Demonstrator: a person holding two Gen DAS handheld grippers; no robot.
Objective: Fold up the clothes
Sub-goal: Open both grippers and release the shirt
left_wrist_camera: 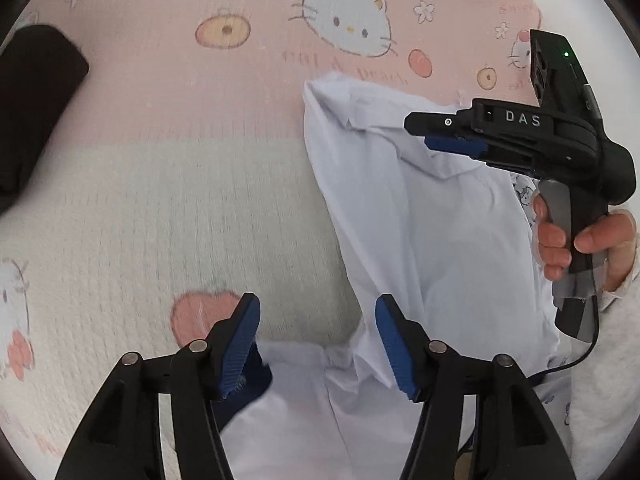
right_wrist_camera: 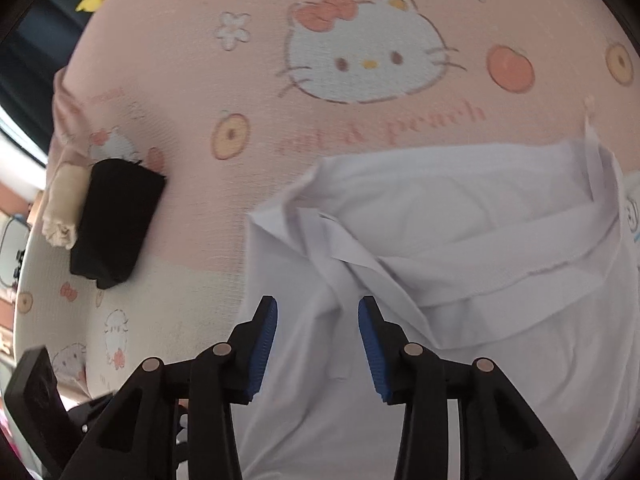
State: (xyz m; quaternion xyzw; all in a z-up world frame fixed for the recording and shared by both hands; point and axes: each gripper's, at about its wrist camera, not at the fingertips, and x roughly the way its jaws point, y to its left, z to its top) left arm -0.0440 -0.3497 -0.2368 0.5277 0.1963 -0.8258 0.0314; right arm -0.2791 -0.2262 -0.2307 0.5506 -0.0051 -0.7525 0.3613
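Hovering over white shirt (right_wrist_camera: 460, 240), partly folded; both left gripper (left_wrist_camera: 318, 340) and right gripper (right_wrist_camera: 316, 344) spread, empty; collar ahead wants pinching.

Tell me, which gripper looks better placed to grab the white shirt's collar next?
Probably the right gripper: it hangs open over the shirt, close to the collar. The left gripper, also open, sits at the shirt's far end.

The shirt (right_wrist_camera: 460, 240) runs off the lower edge beneath the right tool (right_wrist_camera: 318, 348). Left of it, a black bundle (right_wrist_camera: 116, 220) hides part of a cream cloth (right_wrist_camera: 60, 208); print blurred.
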